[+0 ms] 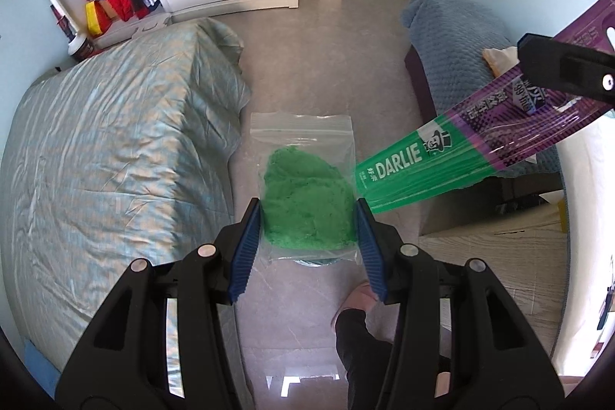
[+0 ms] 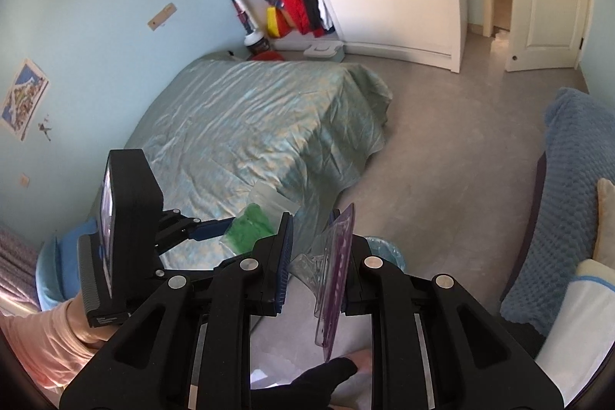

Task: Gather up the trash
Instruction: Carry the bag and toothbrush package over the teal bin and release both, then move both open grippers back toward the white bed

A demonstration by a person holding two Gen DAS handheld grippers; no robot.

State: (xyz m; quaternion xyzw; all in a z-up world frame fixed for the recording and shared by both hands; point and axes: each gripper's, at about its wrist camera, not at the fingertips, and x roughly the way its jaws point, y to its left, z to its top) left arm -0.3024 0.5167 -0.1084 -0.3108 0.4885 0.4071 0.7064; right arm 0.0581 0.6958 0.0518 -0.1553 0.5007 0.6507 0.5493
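Left gripper [image 1: 307,237]: jaws part-open, clamping zip bag [image 1: 305,179] of green stuff over the bin [image 2: 384,250]. Right gripper [image 2: 319,264]: pinching toothbrush wrapper [image 1: 461,156]. Step: carrying; next, release into the bin.

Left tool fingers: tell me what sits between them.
A clear zip bag holding green stuff sits between the left tool's blue fingers, pressed on both sides, seen in the left wrist view.

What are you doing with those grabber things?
A person is picking up trash in a bedroom. The left tool holds a clear zip bag of green stuff. The right tool pinches a green and purple Darlie package. Both hang over the floor by the bed.
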